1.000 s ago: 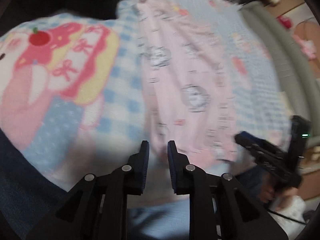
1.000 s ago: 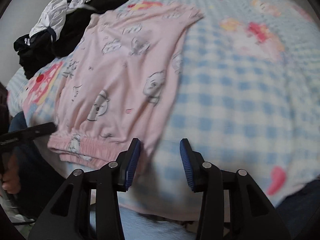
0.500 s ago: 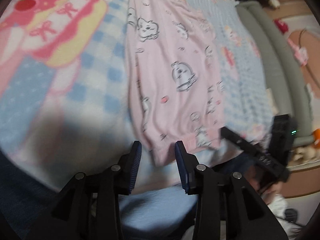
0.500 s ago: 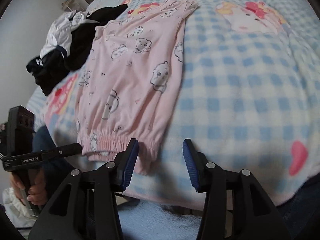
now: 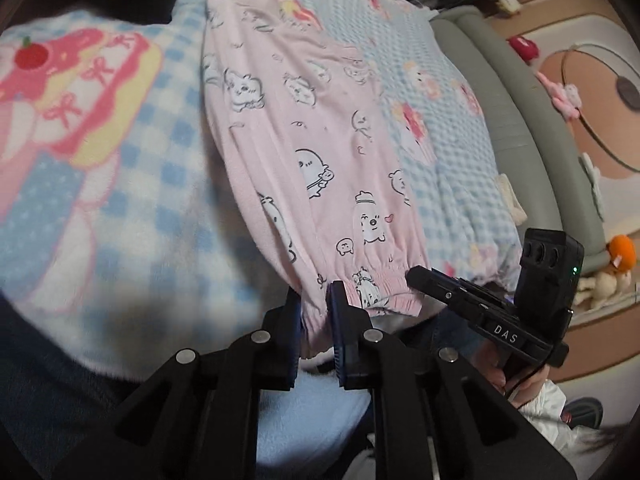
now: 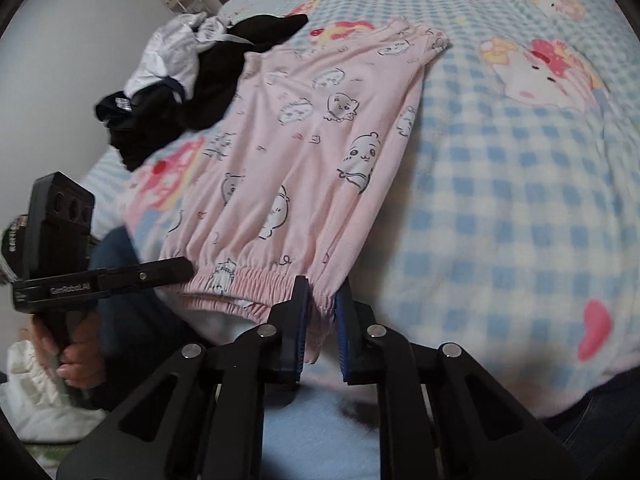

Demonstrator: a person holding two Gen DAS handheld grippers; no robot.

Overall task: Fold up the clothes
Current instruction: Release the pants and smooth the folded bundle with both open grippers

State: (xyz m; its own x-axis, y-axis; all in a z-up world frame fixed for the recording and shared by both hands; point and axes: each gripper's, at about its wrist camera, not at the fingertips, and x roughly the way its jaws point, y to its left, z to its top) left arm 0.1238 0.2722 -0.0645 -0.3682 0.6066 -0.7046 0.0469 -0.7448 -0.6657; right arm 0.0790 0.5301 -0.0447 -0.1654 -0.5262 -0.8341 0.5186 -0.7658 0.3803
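Pink pajama pants (image 5: 304, 148) with cartoon prints lie flat on the blue checked blanket, their elastic waistband at the near bed edge; they also show in the right wrist view (image 6: 304, 168). My left gripper (image 5: 314, 304) has its jaws around the left corner of the waistband, fabric between the pads with a narrow gap still showing. My right gripper (image 6: 322, 292) has its jaws around the right corner of the waistband in the same way. Each gripper shows in the other's view, the right (image 5: 480, 308) and the left (image 6: 100, 280).
A pile of black and white clothes (image 6: 188, 76) lies at the far left of the bed, touching the pants' leg end. The blanket (image 6: 520, 168) extends to the right. A grey bed rail (image 5: 520, 100) and floor toys lie beyond the bed.
Both grippers have moved forward onto the waistband corners and their jaws have narrowed around the fabric; earlier they were open short of it.
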